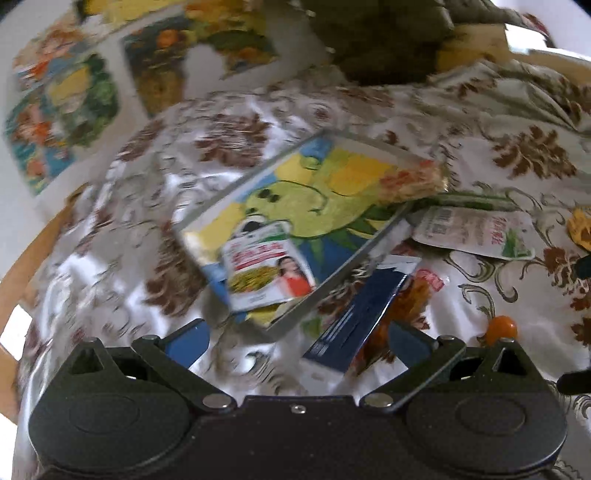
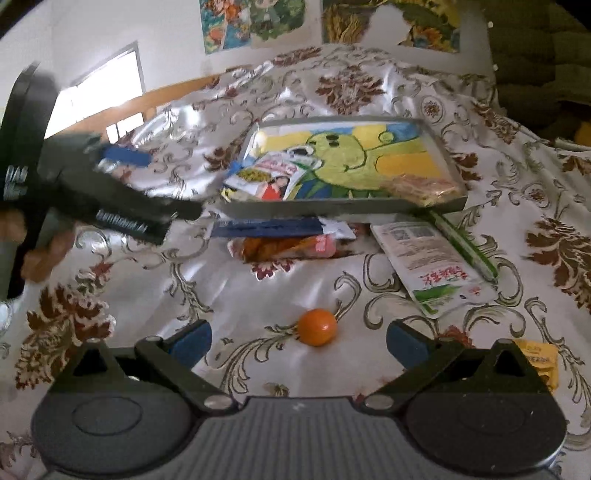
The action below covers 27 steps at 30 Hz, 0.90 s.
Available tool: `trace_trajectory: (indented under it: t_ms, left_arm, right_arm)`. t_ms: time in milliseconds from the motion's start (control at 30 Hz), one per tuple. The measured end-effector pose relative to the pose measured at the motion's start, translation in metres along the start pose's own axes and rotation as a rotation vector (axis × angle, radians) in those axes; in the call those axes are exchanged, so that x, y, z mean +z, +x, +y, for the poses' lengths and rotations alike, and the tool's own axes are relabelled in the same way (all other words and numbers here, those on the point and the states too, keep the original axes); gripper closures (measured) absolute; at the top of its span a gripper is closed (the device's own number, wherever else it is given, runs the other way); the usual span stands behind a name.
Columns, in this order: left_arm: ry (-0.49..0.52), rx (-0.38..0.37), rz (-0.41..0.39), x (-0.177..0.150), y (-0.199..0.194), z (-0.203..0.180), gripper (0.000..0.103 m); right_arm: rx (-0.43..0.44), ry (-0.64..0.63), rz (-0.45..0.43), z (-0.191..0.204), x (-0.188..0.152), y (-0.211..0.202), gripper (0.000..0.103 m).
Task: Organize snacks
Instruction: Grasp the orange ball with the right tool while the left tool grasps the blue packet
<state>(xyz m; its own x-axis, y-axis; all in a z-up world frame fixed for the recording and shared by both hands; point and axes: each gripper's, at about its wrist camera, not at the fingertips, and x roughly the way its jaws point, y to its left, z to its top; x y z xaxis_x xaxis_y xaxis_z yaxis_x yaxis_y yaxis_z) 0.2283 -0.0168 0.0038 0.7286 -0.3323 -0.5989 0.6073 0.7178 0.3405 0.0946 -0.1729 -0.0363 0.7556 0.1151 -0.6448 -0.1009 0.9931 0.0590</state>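
A grey tray (image 1: 332,280) with a green cartoon lining lies on the flowered cloth; the right wrist view shows its rim (image 2: 332,210). Inside it are a white-and-red snack packet (image 1: 267,271) (image 2: 269,177) and a golden packet (image 1: 417,181) (image 2: 421,186) in one corner. A dark blue packet (image 1: 362,310) (image 2: 269,227) and an orange-red packet (image 2: 284,247) lie against the tray's outer edge. My left gripper (image 1: 295,339) is open just short of the tray and the blue packet. My right gripper (image 2: 299,339) is open, and a small orange (image 2: 317,326) sits just ahead between its fingers, untouched.
A white-and-green packet (image 2: 432,266) and a green stick (image 2: 465,243) lie right of the tray. A yellow packet (image 2: 539,362) sits at the far right. A hand (image 2: 40,258) holds the left gripper. Posters hang on the wall behind (image 2: 258,22).
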Motion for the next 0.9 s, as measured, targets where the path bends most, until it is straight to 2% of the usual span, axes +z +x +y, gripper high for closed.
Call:
trace_trajectory:
  t_ms: [167, 267, 400, 500, 567, 667, 767, 900]
  left_arm:
    - [0.075, -0.092, 0.048, 0.011, 0.035, -0.004, 0.001]
    - [0.074, -0.123, 0.067, 0.015, 0.048, -0.003, 0.001]
    - [0.062, -0.153, 0.081, 0.018, 0.057, -0.001, 0.005]
    - [0.077, -0.173, 0.106, 0.018, 0.063, -0.002, 0.014]
    - [0.103, -0.175, 0.125, 0.017, 0.068, -0.005, 0.024]
    - [0.125, -0.183, 0.154, 0.016, 0.075, -0.009, 0.032]
    - [0.135, -0.196, 0.169, 0.016, 0.079, -0.011, 0.038]
    - [0.152, -0.197, 0.193, 0.017, 0.085, -0.017, 0.042]
  right_arm:
    - [-0.005, -0.015, 0.045, -0.002, 0.0, 0.021, 0.014]
    - [-0.007, -0.016, 0.057, -0.003, 0.002, 0.03, 0.02]
    - [-0.001, -0.011, 0.059, -0.003, 0.006, 0.037, 0.022]
    - [-0.004, -0.019, 0.072, -0.002, 0.008, 0.044, 0.026]
    - [-0.011, -0.025, 0.077, -0.001, 0.008, 0.047, 0.031]
    - [-0.024, -0.027, 0.096, 0.0, 0.007, 0.052, 0.034]
    - [-0.034, -0.028, 0.096, -0.001, 0.008, 0.054, 0.036]
    - [-0.024, -0.01, 0.102, -0.003, 0.008, 0.057, 0.038]
